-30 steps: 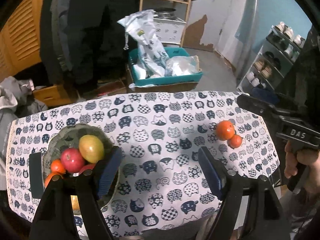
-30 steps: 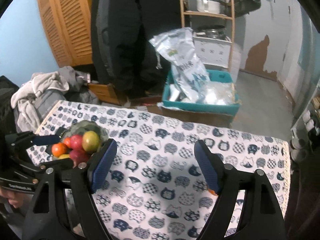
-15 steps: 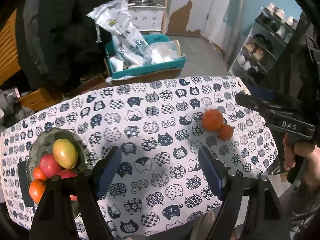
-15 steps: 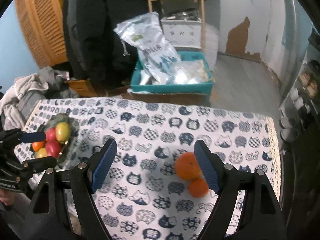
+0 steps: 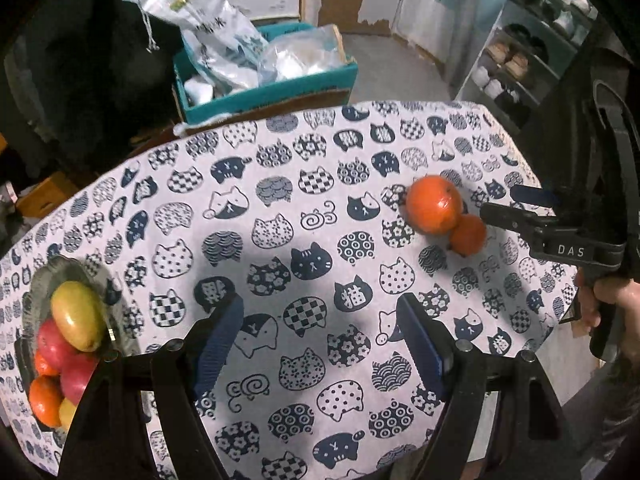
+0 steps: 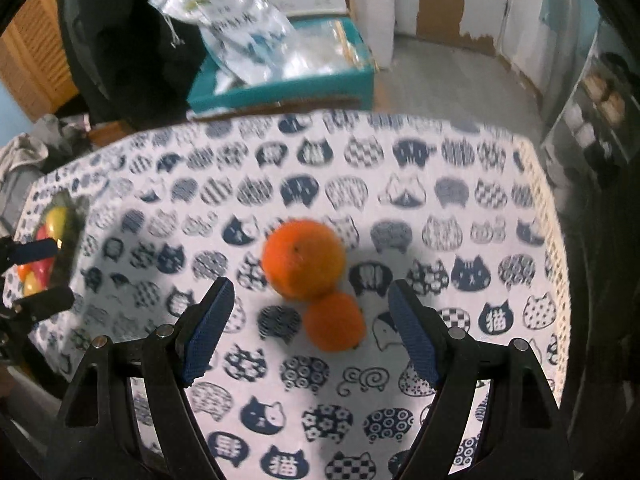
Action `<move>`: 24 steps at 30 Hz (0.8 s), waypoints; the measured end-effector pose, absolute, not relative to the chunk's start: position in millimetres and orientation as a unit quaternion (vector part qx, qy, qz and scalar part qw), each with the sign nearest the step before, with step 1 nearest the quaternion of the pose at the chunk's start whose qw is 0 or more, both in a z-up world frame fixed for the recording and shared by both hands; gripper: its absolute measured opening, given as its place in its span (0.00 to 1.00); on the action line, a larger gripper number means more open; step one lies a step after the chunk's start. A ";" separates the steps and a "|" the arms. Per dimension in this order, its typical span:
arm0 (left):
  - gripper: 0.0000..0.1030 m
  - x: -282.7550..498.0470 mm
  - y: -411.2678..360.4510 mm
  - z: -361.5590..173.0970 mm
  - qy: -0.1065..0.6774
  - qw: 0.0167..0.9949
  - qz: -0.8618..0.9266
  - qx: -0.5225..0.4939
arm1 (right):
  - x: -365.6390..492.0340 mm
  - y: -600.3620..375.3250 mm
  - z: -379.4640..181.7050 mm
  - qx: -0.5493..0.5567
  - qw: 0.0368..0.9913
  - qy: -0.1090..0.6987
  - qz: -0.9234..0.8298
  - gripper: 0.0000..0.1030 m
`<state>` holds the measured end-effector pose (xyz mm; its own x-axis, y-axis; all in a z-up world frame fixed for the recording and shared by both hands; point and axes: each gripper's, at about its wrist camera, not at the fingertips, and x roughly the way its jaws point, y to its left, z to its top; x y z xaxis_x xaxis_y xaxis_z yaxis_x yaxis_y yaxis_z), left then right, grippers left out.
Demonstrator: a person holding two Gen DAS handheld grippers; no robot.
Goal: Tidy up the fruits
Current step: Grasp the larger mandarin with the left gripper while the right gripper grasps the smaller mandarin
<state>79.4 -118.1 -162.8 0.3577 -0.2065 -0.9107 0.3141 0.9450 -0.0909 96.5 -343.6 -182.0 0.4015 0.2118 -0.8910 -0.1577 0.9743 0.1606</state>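
A large orange and a small orange lie touching on the cat-print tablecloth. My right gripper is open and empty, its jaws spread on either side of the small orange, just above the cloth. Both oranges also show in the left wrist view, the large orange and the small orange, at the right. My left gripper is open and empty over the cloth. A glass bowl at the left holds a mango, red apples and small oranges.
A teal box with plastic bags stands on the floor beyond the table's far edge. A shoe rack is at the far right. The table's right edge is close to the oranges. Clothes lie at the far left.
Both grippers swung to the right and lower. The two oranges came between the right gripper's open jaws. The bowl slid to the left edge of both views.
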 end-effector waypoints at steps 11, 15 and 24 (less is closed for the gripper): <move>0.78 94.7 -130.8 -199.3 0.566 0.807 -0.161 0.058 | 102.7 -348.9 -223.1 0.022 0.809 0.575 0.119 0.72; 0.78 98.8 -132.3 -205.0 0.571 0.803 -0.162 0.052 | 103.4 -344.5 -233.3 0.007 0.805 0.580 0.127 0.67; 0.78 105.2 -141.0 -207.9 0.577 0.797 -0.174 0.028 | 107.2 -341.1 -240.6 -0.007 0.799 0.589 0.125 0.46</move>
